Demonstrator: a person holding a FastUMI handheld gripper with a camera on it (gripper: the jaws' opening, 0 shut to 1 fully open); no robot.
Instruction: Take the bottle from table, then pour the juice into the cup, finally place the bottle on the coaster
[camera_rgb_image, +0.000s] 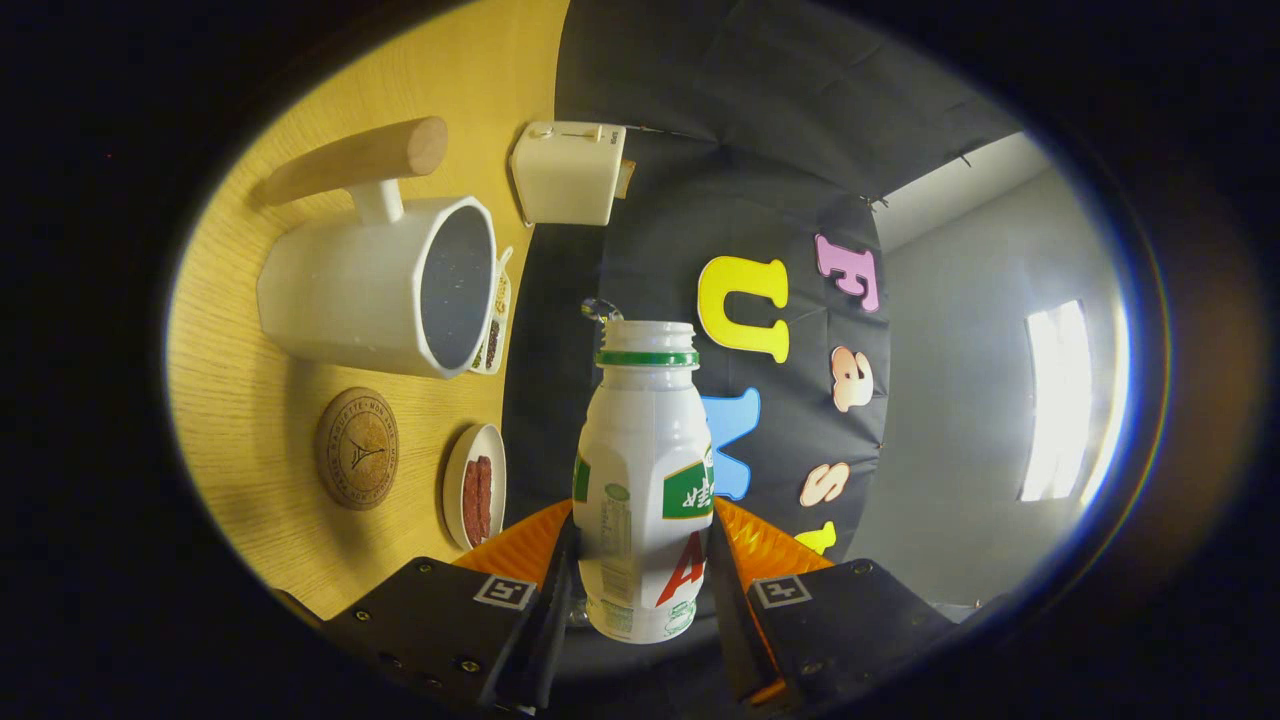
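Observation:
A white plastic bottle (642, 480) with a green neck ring and an open mouth sits between my fingers, and my gripper (640, 580) is shut on its lower body. The view is rolled sideways, so the wooden table (250, 400) stands to the left of the bottle. A large white cup (375, 285) with a wooden handle rests on that table, its dark mouth facing toward the bottle's neck, a short gap away. A round cork coaster (357, 448) lies on the table below the cup, left of the fingers.
A white boxy appliance (568, 172) stands at the table's back edge by the black cloth wall. A small dish with red food (476, 498) lies beside the coaster. Another small dish (495, 325) is tucked behind the cup. A grey wall with a bright window is to the right.

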